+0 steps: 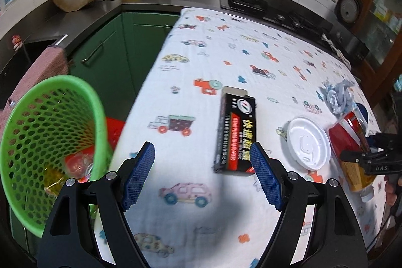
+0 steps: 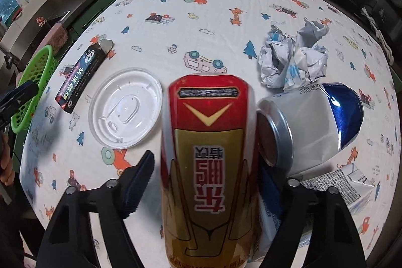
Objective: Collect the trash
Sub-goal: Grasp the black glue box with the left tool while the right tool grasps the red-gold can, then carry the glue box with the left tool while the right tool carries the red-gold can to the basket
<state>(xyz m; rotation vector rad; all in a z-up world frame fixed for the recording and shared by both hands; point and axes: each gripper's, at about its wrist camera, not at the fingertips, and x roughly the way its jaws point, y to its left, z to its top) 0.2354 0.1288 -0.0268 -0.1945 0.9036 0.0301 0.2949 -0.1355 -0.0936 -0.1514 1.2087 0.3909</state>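
Trash of 1 kind sat right inside the right claw [image 2: 206,162]: a red-and-gold can [image 2: 208,155] filled the space between its 2 fingers, its far end pointing away from the claw. The right-hand pad lay against the can's side, while a thin strip of cloth showed between the can and the left-hand pad [image 2: 140,182], so the jaws stood spread around the can and not yet pinching it. Just right of that claw lay a silver-and-blue can [image 2: 314,124] on its side, touching the red one, with a printed carton [image 2: 334,187] partly under it. Ahead and to the right sat a crumpled paper wad [image 2: 294,59]. Ahead and to the left lay a white plastic lid [image 2: 125,107], and beyond it a black box [image 2: 80,77].

The left claw [image 1: 201,146] hung over the patterned tablecloth [image 1: 226,54] with its jaws spread and nothing between them; the black box lay just ahead of its right finger. To its left, off the table's edge, stood a green mesh basket [image 1: 50,137] with a few wrappers [image 1: 75,165] inside.
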